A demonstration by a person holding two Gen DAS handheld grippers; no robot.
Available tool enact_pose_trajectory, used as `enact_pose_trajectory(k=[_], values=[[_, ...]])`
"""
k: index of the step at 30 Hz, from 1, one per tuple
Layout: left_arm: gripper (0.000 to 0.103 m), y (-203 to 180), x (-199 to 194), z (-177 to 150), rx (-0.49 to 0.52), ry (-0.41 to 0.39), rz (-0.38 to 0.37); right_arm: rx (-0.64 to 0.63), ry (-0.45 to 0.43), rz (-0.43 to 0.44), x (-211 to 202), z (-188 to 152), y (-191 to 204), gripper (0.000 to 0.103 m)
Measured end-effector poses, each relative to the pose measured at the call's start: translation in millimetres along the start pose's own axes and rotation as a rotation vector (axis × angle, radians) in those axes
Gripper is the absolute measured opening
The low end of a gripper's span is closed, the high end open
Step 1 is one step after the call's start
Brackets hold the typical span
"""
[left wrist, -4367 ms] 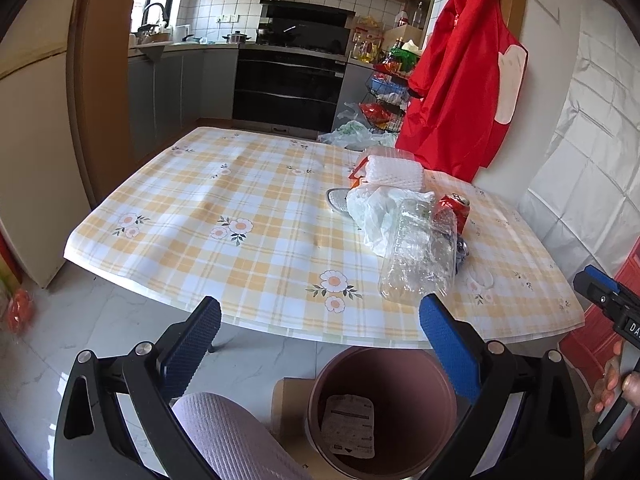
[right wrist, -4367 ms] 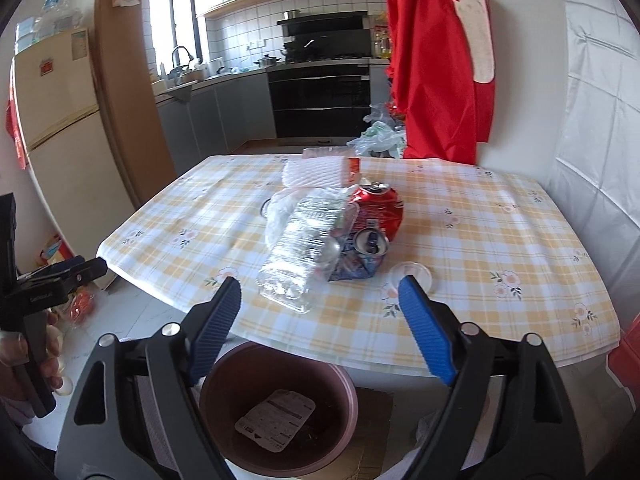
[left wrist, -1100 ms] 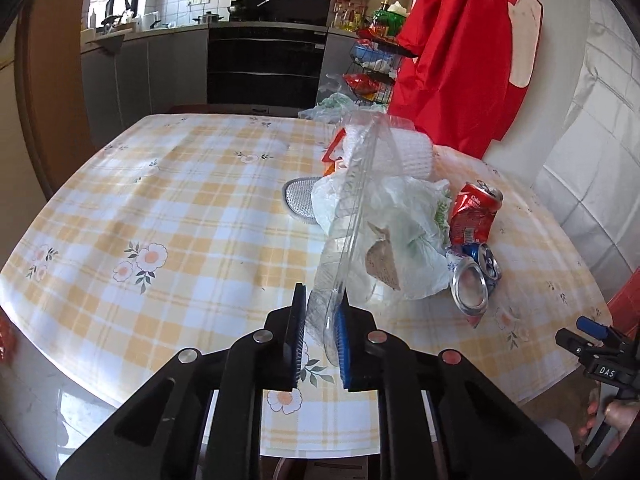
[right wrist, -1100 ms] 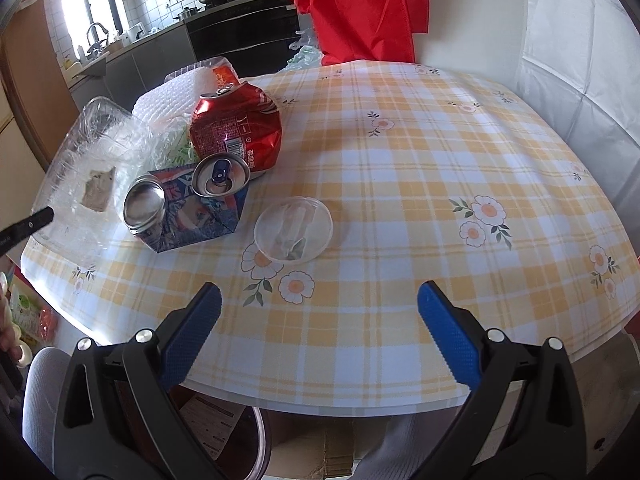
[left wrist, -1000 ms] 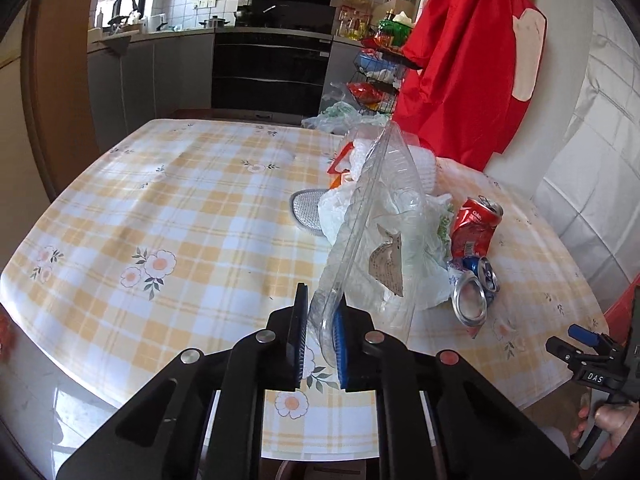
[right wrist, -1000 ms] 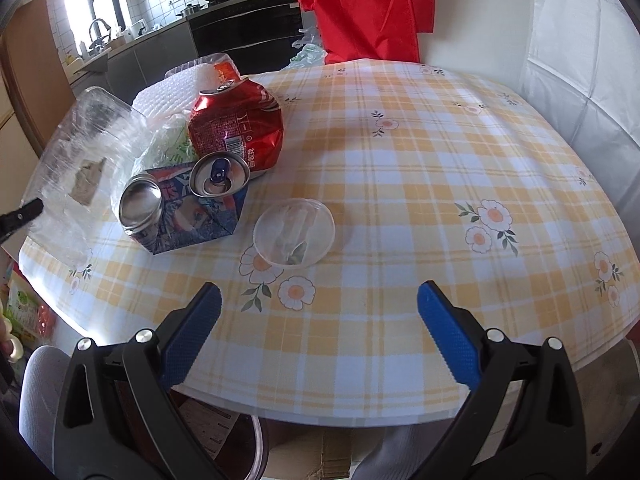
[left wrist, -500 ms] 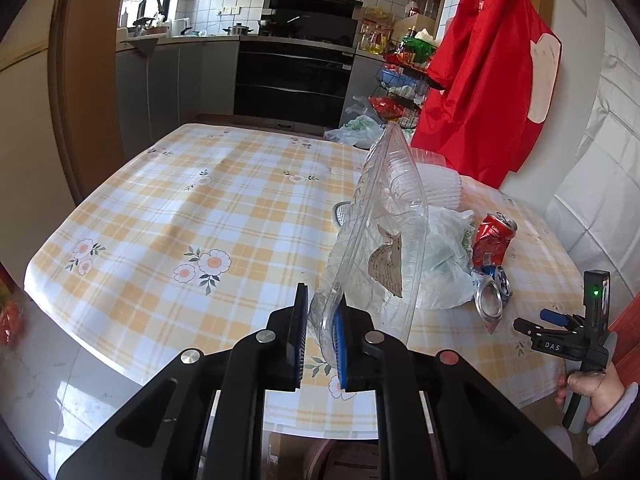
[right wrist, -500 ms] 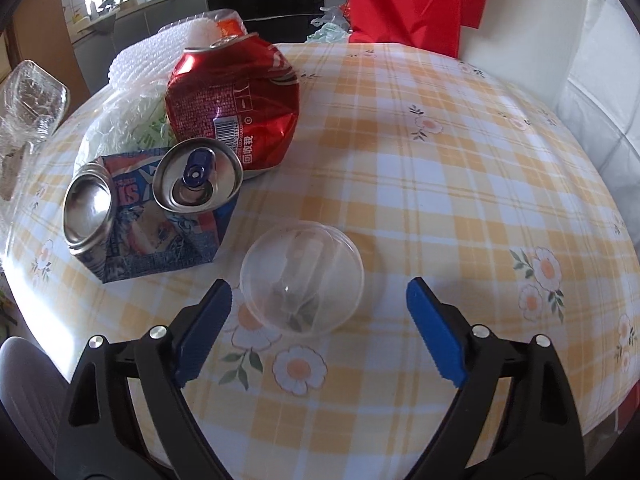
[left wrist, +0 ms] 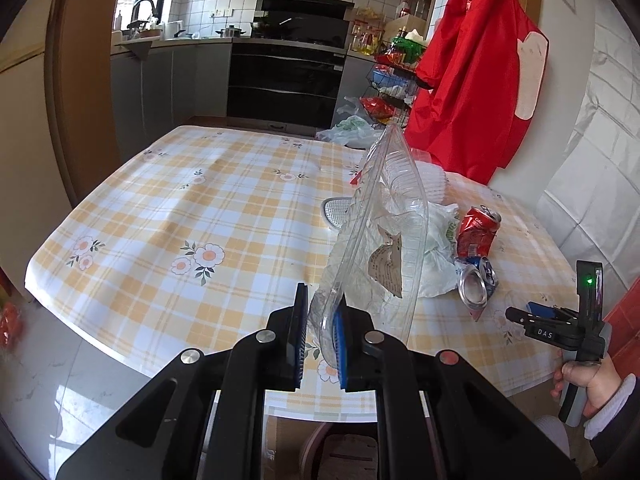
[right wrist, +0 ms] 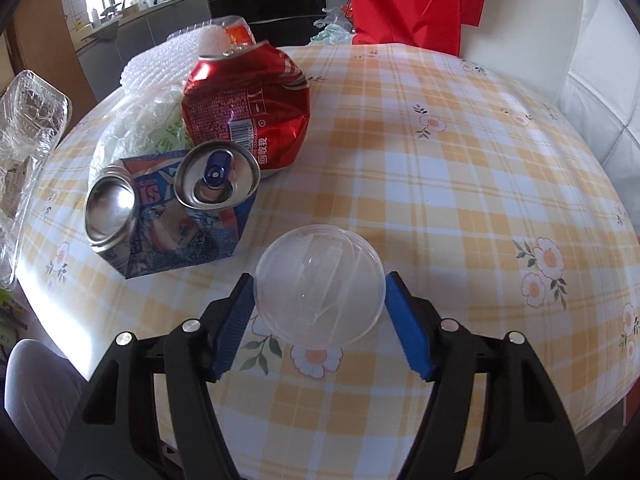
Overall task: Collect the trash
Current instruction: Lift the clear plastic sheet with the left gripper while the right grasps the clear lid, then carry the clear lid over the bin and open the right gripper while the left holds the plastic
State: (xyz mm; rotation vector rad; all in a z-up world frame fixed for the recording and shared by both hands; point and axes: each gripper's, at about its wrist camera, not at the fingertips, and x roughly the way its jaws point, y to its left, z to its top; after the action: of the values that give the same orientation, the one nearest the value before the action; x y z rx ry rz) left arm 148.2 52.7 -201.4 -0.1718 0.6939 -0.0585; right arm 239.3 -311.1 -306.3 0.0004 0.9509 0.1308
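While right fingers [right wrist: 320,320] close around clear lid [right wrist: 319,286], crushed cans [right wrist: 244,116] crowd left; left fingers [left wrist: 320,340] clamp container [left wrist: 380,240].

Clear, glossy thin plastic forms the clamshell container [left wrist: 384,216], creased and carrying a torn brown paper label. The round lid [right wrist: 319,285] is transparent smooth plastic. Crushed red can [right wrist: 248,108] and flattened blue can [right wrist: 176,216]: dented shiny metal with bright silver ends. The tablecloth [right wrist: 440,184] is smooth, slightly glossy checked vinyl. White bag [left wrist: 438,236]: thin crinkled plastic film. Gripper pads [right wrist: 234,320] are ribbed matt blue; their arms are matt black plastic with metal screws.
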Motion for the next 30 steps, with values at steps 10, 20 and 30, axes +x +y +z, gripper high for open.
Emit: enact_pose_trajectory(k=[10,20,30], values=[[0.012,-6.4,-23.9,-4.7,0.011,-0.014,-0.017,0.006,-0.117,0.081,-65.9,-6.5,17.4,0.067],[0.012,-12.2,-57.6,-11.4,0.032,-0.047,-0.032,-0.031,-0.218,0.150,-134.5,-20.4,49.7,0.067],[0.012,-9.1,-91.3,-18.1,0.023,-0.087,-0.042,-0.080,-0.255,0.218,-186.4,-39.2,80.4,0.067]])
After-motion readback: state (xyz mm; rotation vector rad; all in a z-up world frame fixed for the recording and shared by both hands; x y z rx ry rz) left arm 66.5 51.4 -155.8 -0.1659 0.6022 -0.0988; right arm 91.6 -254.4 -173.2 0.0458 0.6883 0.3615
